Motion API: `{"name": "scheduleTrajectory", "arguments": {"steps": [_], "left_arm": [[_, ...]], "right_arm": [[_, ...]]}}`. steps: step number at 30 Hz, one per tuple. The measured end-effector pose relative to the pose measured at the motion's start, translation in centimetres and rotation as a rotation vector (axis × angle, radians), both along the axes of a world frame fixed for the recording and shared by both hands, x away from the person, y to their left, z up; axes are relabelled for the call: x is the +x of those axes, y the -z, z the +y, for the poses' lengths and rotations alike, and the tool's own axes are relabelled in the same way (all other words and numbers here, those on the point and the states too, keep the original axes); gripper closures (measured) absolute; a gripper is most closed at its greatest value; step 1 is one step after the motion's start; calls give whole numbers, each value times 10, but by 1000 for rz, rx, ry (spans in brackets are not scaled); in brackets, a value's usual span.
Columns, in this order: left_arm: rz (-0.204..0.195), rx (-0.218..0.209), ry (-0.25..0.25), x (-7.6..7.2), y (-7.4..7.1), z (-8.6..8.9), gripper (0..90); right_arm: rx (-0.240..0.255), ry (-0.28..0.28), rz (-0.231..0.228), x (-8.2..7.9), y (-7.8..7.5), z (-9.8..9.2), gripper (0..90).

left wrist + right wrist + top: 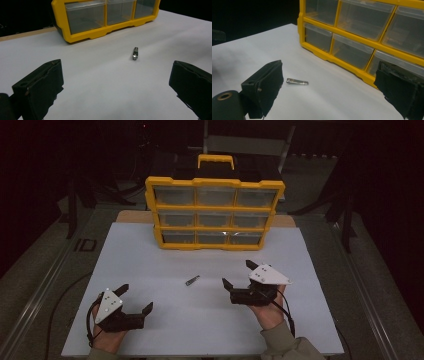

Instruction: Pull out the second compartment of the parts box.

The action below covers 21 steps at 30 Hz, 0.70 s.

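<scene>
On the left of the white board (165, 320), the left gripper (135, 301) is held low with its jaws spread wide and nothing between them. Ahead of it and off to its right, well apart, a small metal piece (192, 280) is seen lying flat on the bare board; it may be a nail clipper, though it is too small for that to be told with certainty. In the left gripper view the piece (135, 53) lies beyond the jaw gap, with its long axis running nearly away from the tool. Further right, the right gripper (239, 276) is likewise held released and empty. From it the piece (297, 81) is found just beside the tip of the jaw on the left of its view, with its long axis lying across the line of approach. The right gripper is judged the nearer, and a short shift toward that jaw would be needed to centre the piece. Behind everything, a yellow drawer organiser (215, 214) is stood upright, its clear drawers closed.
</scene>
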<state>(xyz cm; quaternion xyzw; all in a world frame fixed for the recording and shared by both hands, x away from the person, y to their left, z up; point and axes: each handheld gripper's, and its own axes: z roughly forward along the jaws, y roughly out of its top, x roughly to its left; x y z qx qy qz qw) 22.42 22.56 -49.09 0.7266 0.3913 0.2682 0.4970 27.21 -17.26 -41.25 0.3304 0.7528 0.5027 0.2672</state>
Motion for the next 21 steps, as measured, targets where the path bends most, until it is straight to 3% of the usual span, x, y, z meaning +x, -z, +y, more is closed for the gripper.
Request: {"name": "scheduleTrajectory", "arguments": {"steps": [21], "left_arm": [[0, 2, 0, 0, 0, 0, 0]], "right_arm": [[-22, -3, -21, 21, -11, 19, 79]]}}
